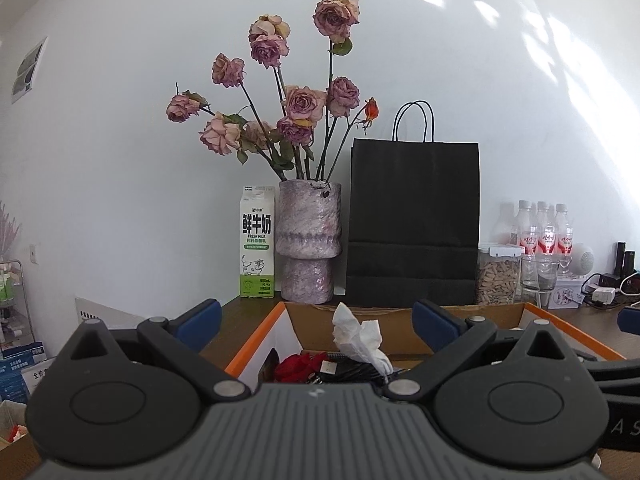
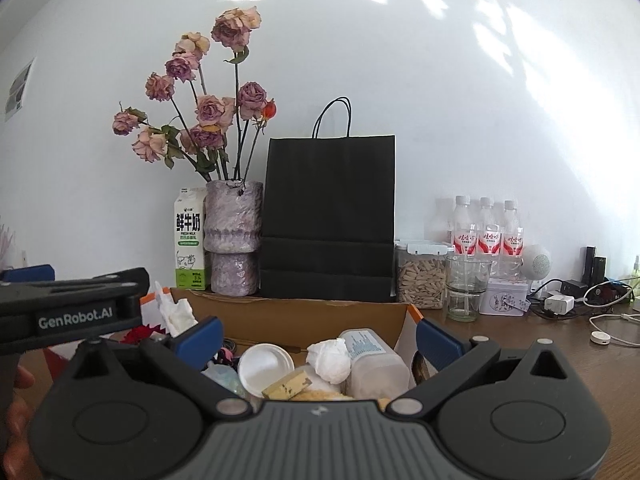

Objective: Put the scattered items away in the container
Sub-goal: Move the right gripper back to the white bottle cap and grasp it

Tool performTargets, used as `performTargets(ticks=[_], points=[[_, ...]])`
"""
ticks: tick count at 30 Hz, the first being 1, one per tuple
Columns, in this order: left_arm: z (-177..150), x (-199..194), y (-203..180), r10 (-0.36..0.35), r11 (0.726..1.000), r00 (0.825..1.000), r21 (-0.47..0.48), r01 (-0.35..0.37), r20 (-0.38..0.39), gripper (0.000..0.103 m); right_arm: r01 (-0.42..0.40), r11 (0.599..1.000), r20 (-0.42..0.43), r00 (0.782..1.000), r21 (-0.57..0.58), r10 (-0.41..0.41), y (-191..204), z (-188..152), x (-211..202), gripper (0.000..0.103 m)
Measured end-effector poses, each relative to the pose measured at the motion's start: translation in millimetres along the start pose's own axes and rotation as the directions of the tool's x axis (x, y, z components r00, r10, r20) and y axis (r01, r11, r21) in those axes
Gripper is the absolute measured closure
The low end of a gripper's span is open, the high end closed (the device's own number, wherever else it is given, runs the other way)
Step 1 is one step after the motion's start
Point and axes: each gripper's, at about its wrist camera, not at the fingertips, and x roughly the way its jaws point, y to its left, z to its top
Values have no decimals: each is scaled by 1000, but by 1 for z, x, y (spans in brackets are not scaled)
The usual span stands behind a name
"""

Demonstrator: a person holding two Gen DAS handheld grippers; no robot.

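An open cardboard box [image 1: 400, 314] with orange-edged flaps sits on the brown table; it also shows in the right wrist view [image 2: 304, 312]. Inside lie a crumpled white tissue [image 1: 360, 338], a red flower [image 1: 298, 366] and black items. The right wrist view shows a tissue ball [image 2: 330, 360], a white lid [image 2: 266, 364], a plastic bottle [image 2: 374, 354] and a yellow sponge piece [image 2: 290, 386] in the box. My left gripper [image 1: 316, 322] is open and empty above the box. My right gripper [image 2: 318, 340] is open and empty above the box. The left gripper's body [image 2: 76, 312] shows at the left.
Behind the box stand a milk carton [image 1: 257, 242], a vase of dried roses [image 1: 310, 240] and a black paper bag [image 1: 414, 224]. To the right are a seed jar [image 2: 420, 278], a glass [image 2: 466, 286], bottles [image 2: 486, 228], a tin [image 2: 504, 298] and chargers with cables [image 2: 568, 300].
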Motion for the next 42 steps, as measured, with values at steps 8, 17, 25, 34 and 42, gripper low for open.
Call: performTargets(ticks=[8, 17, 25, 34, 42], points=[[-11, -25, 4, 18, 998, 1000, 56, -17, -17, 0, 20, 1000, 7, 1000, -6, -20, -9, -10, -28, 0], [-20, -46, 16, 32, 998, 996, 55, -27, -78, 0, 43, 999, -70, 997, -20, -44, -21, -20, -55, 0], [-25, -43, 23, -10, 997, 968, 75, 30, -250, 0, 13, 1000, -303, 953, -11, -16, -33, -30, -53, 0], [-30, -38, 22, -15, 995, 945, 91, 47, -327, 0, 20, 999, -457, 890, 39, 0, -36, -42, -22, 17], [-32, -32, 26, -17, 997, 932, 70, 45, -361, 0, -33, 999, -468, 882, 44, 50, -28, -40, -6, 76]])
